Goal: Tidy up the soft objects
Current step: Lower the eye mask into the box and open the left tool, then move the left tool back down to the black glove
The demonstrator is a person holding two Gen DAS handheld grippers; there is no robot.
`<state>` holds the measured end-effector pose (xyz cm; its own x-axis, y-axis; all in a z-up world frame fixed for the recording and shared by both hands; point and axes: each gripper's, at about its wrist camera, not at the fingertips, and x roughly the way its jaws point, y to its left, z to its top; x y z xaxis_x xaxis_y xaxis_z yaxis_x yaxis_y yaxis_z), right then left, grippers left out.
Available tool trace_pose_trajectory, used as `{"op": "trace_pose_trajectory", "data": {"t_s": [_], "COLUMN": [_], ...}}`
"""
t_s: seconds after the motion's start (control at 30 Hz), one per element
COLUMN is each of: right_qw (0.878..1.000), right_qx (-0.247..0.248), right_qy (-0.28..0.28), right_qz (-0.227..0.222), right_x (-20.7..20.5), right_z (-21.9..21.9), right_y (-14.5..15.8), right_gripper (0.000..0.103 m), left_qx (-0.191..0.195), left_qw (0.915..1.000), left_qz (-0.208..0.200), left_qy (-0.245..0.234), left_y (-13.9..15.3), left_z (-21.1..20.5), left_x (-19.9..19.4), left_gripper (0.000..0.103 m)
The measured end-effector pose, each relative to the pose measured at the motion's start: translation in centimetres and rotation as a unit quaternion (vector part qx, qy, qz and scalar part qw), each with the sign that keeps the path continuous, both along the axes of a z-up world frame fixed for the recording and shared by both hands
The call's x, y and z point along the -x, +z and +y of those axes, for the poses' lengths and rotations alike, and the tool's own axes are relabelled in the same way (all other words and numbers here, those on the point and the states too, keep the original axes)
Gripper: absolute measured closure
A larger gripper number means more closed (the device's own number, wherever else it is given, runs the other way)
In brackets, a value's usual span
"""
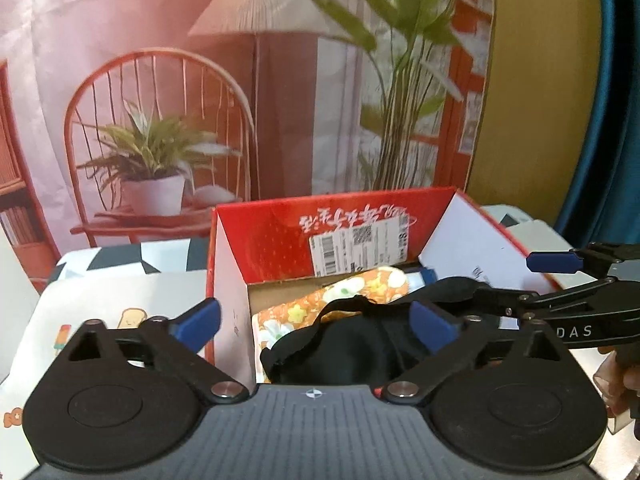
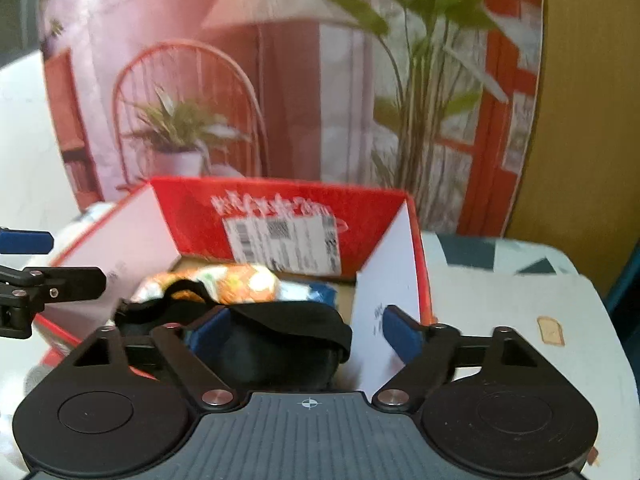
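The black mask (image 1: 352, 352) already lies inside the red box (image 1: 280, 236), on the flowered cloth (image 1: 360, 292), so this item seems placed. Both the left tongs (image 1: 316, 320) and the right tongs (image 2: 306, 330) stand wide, holding nothing. I see no other soft things outside the box.

Printed backdrop (image 1: 160, 60) of a pink room behind, with pleated floor lamp (image 1: 256, 4), red chair (image 1: 160, 132) bearing a potted plant (image 1: 154, 160), tall palm (image 1: 404, 60), mustard wall (image 1: 532, 80) at right, teal curtain (image 1: 616, 100) at edge, patterned tablecloth (image 1: 120, 260) below
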<state>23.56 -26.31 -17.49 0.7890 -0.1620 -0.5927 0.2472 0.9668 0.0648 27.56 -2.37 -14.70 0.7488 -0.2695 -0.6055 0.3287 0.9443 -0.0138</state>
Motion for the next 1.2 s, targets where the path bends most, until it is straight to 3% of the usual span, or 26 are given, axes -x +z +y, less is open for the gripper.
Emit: {"op": "trace_pose_trajectory", "data": {"t_s": [0.1,0.2,0.47,0.8,0.9,1.2], "right_qw": [1.000,1.000,0.999,0.999,0.999,0.999], "right_qx": [0.004,0.010,0.007,-0.008,-0.025,-0.040], "right_qy": [0.005,0.006,-0.006,0.001,-0.012,-0.010], "right_qz": [-0.009,-0.025,-0.050,-0.045,-0.031,0.001], "right_x": [1.1,2.4,6.2,10.8,11.8,14.6], "right_z": [0.3,0.9,3.0,5.7,6.2,7.7], "right_y": [0.8,1.4,1.0,-3.7,-5.2,-8.6], "right_gripper": [0.006,0.000,0.000,0.000,0.000,0.000], "left_qx": [-0.007,-0.005,0.017,0.073,0.064,0.063], "left_qw": [0.9999,0.9995,0.9987,0.9944,0.9956,0.9952], "left_qz": [-0.008,-0.018,-0.034,-0.001,0.026,0.040], "left_qy": [0.012,0.026,0.035,0.076,0.063,0.063], "left_y": [0.7,1.1,0.8,-4.0,-5.7,-7.9], "left_z": [0.2,0.8,2.9,5.4,5.2,5.7], "left_x": [1.3,2.8,7.3,12.9,13.5,15.4], "left_gripper": [0.000,0.000,0.000,0.000,0.000,0.000]}}
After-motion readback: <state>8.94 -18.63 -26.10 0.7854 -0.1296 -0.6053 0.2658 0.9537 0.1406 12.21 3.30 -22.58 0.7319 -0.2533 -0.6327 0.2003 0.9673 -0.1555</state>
